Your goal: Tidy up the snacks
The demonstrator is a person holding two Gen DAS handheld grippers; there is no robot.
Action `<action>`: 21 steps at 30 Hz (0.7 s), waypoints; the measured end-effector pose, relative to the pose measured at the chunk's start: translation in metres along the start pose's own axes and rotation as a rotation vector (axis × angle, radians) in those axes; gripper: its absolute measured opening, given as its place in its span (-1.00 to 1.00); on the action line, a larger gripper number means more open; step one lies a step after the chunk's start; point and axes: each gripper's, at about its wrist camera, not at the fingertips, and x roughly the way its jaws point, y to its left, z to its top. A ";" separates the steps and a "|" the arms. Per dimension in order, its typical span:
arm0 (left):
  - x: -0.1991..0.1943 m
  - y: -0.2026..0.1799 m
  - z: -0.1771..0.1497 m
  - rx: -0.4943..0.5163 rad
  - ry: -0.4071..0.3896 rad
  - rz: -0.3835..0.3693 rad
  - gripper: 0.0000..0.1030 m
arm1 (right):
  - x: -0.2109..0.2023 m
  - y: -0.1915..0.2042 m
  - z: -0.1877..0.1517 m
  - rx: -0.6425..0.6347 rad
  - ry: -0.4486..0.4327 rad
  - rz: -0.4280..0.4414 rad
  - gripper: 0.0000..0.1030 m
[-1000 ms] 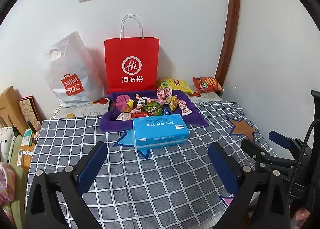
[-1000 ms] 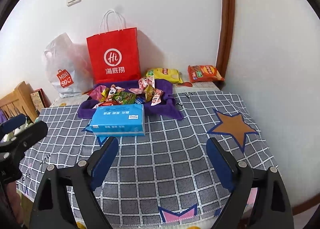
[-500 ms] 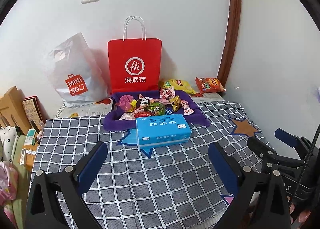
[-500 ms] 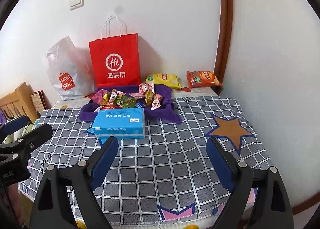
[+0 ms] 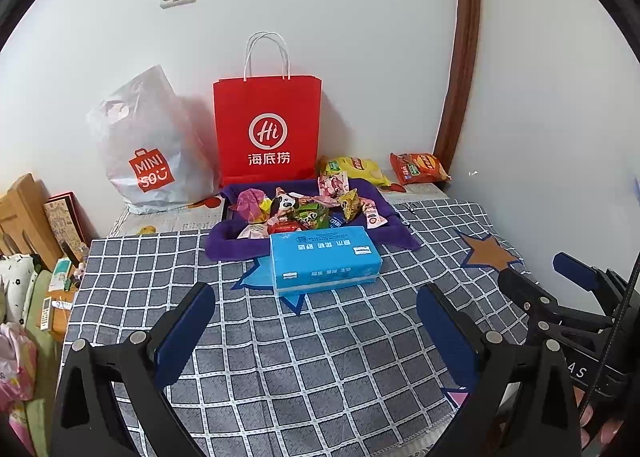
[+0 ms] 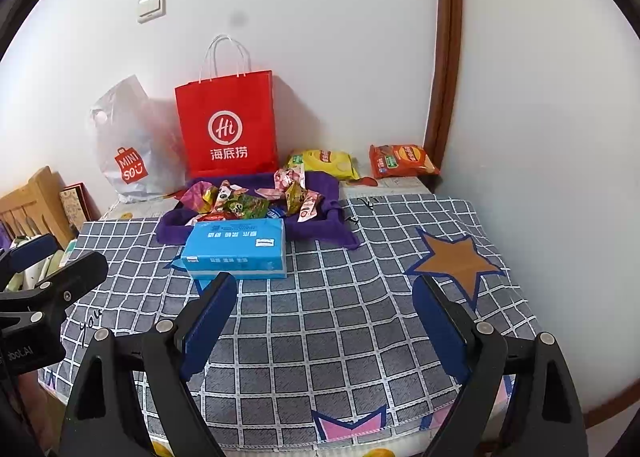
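Slightly raised since a second ago, both views; snacks (image 5: 304,209) unmoved, heaped on purple cloth (image 5: 224,249) behind blue tissue box (image 5: 324,257) on checked counter (image 5: 320,357). Left gripper (image 5: 316,321) and right gripper (image 6: 324,313) hovering, jaws spread, holding nothing. Stage unclear; next, reaching over box.

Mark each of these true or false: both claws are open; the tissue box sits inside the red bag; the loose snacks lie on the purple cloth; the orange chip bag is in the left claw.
1. Both the left claw and right claw are open: true.
2. The tissue box sits inside the red bag: false, it lies on the checked cloth.
3. The loose snacks lie on the purple cloth: true.
4. The orange chip bag is in the left claw: false, it lies by the wall.
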 end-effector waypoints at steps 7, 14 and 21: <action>0.001 0.003 0.000 -0.008 0.003 0.003 0.97 | -0.001 0.000 0.000 -0.008 -0.006 0.006 0.72; 0.002 0.006 0.001 -0.013 0.003 0.004 0.97 | -0.001 0.004 0.001 -0.021 -0.008 -0.004 0.73; 0.002 0.009 0.000 -0.017 0.007 0.003 0.97 | -0.002 0.005 0.002 -0.023 -0.010 -0.001 0.73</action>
